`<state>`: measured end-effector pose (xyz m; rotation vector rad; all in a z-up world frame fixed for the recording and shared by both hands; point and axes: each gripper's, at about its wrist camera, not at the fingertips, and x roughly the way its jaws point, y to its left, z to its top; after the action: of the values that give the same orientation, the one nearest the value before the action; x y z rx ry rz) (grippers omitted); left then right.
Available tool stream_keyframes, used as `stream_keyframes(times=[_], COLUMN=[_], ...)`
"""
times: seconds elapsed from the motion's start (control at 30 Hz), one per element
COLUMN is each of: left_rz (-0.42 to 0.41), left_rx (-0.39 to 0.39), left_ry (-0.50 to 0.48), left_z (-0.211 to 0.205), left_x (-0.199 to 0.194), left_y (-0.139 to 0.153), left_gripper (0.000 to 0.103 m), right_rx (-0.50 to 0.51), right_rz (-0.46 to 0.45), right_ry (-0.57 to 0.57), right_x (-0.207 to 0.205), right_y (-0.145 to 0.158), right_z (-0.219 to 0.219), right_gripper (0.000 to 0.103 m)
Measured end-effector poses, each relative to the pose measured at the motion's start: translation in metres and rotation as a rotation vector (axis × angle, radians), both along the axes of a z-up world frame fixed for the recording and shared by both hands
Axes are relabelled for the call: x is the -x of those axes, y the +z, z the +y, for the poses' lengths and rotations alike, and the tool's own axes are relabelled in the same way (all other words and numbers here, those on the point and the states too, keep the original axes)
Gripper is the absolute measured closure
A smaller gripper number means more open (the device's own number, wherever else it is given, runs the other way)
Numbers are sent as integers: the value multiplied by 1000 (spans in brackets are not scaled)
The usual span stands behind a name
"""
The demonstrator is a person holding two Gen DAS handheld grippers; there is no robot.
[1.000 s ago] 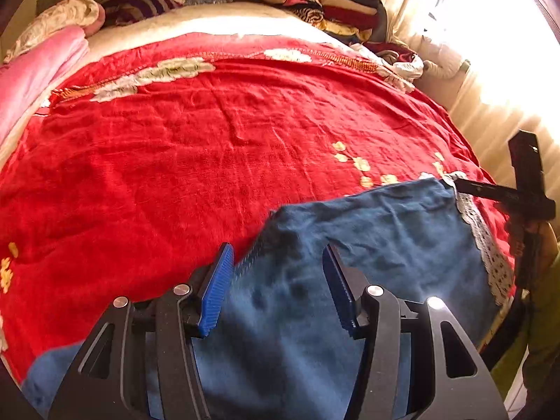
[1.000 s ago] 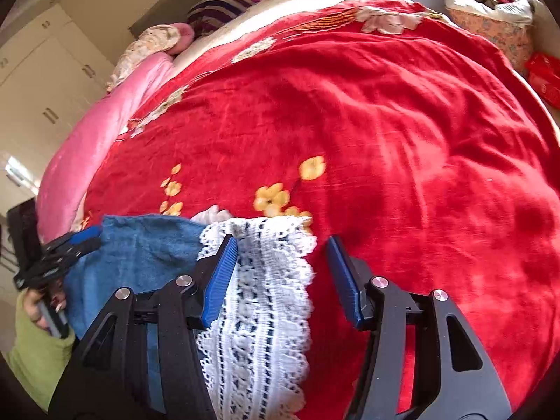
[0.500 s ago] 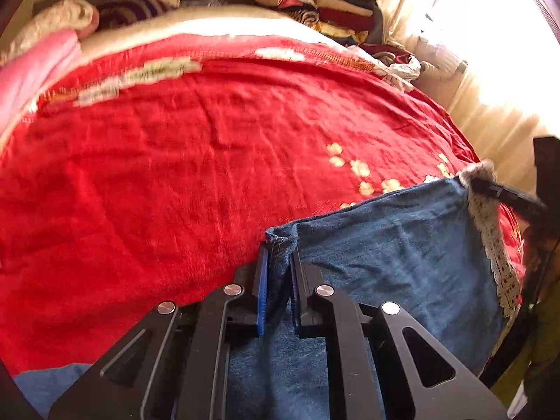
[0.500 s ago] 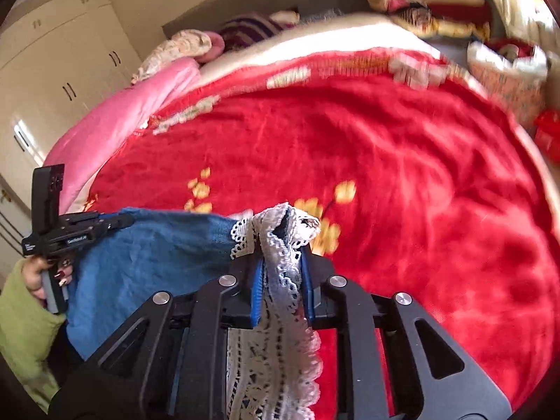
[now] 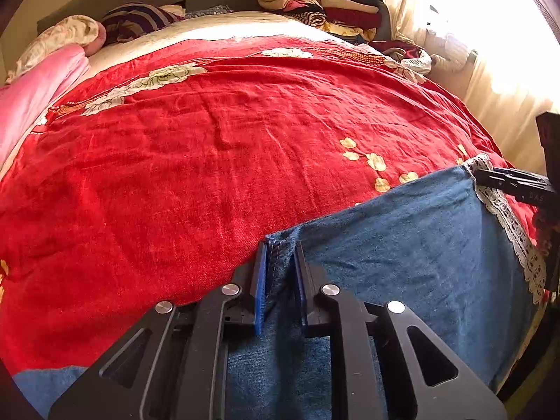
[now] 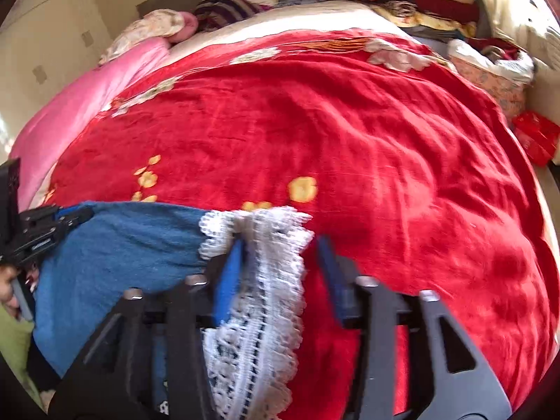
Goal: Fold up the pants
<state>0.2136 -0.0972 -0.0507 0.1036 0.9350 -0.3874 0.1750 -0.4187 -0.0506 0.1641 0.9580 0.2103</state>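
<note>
Left gripper (image 5: pixel 280 250), black frame with blue finger pads: lower centre of the left wrist view. Its jaws stand nearly together, pinching a stitched corner of the blue denim pants (image 5: pixel 402 245); a small gap shows beside the right pad.

Blue denim pants with white lace trim (image 5: pixel 507 217): lower right of the left wrist view, raised off the red floral bedspread (image 5: pixel 210 140) at the gripped corner. The upper edge runs taut toward the right edge of the frame, where the lace corner meets the tip of the right gripper (image 5: pixel 490 176).

Right gripper (image 6: pixel 281 245), same build: lower centre of the right wrist view, blurred. Its jaws stand partly apart. The white lace trim (image 6: pixel 259 297) drapes between them, against the left pad; the right pad is clear of the cloth. Whether any hold remains cannot be told.

Denim in the right wrist view (image 6: pixel 122 245): lower left, stretching to the left gripper (image 6: pixel 75 215) at the left edge.

Folded clothes stack (image 5: pixel 325 3): upper right of the left wrist view, beyond the bed.

Pink quilt (image 5: pixel 31 91): upper left, along the bed edge.
</note>
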Motion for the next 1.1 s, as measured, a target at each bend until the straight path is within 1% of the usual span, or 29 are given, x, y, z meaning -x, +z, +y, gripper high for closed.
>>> stream_keyframes(times=[0.03, 0.1, 0.17, 0.2, 0.23, 0.3, 0.33, 0.37, 0.43, 0.5, 0.6, 0.63, 0.67, 0.7, 0.77, 0.8, 0.83, 0.87, 0.93, 0.97, 1.0, 1.03, 1.07, 1.1], left_rz=[1, -6, -11, -10, -13, -35, -50, -64, -91, -107, -118, -118, -119, -120, -97, -77, -75, -76, -74, -71, -63, -60, -60, -65], left_rx=[0, -4, -5, -2, 1, 16, 26, 32, 40, 43, 25, 21, 14, -7, -22, -57, -97, -170, -240, -254, -243, -212, -201, -216], left_ry=[2, 6, 11, 13, 19, 22, 22, 24, 28, 25, 38, 47, 56, 81, 113, 117, 123, 150, 196, 216, 237, 238, 240, 245], left_z=[0, 2, 3, 5, 7, 11, 12, 14, 18, 21, 32, 39, 43, 51, 62, 67, 69, 74, 86, 95, 107, 115, 121, 126], left_x=[1, 4, 7, 9, 12, 19, 24, 30, 46, 66, 96, 107, 112, 119, 130, 137, 139, 144, 146, 147, 147, 148, 148, 148], left_y=[1, 4, 6, 8, 10, 17, 22, 26, 35, 41, 44, 46, 46, 47, 44, 39, 36, 28, 18, 14, 12, 13, 15, 15], left_gripper=[87, 84, 77, 75, 71, 68, 64, 60, 57, 57, 57, 54, 43, 40, 38, 38, 38, 35, 34, 33, 32, 33, 32, 32], right_rx=[-1, 7, 14, 12, 13, 28, 42, 45, 65, 109, 141, 148, 161, 166, 193, 204, 218, 235, 256, 267, 268, 247, 226, 215], right_rz=[0, -20, -64, -85, -103, -145, -164, -171, -176, -173, -155, -144, -129, -120, -97, -89, -73, -49, 2, 36, 70, 88, 94, 94], right_ry=[-16, -51, -77, -78, -76, -53, -27, -8, 50, 97, 156, 169, 183, 192, 208, 212, 215, 208, 185, 165, 142, 133, 126, 119], right_x=[3, 12, 28, 34, 41, 59, 72, 78, 97, 113, 130, 133, 135, 137, 137, 137, 137, 134, 132, 129, 127, 127, 127, 129], right_y=[1, 8, 22, 27, 34, 47, 53, 56, 60, 60, 54, 51, 47, 43, 37, 35, 32, 28, 20, 14, 7, 3, 2, 4], right_z=[-2, -6, -6, -6, -4, 4, 12, 16, 31, 48, 67, 72, 78, 81, 89, 91, 93, 94, 93, 90, 85, 80, 77, 74], right_gripper=[49, 47, 44, 42, 39, 34, 32, 30, 28, 27, 27, 27, 27, 27, 26, 25, 25, 24, 22, 22, 22, 22, 22, 22])
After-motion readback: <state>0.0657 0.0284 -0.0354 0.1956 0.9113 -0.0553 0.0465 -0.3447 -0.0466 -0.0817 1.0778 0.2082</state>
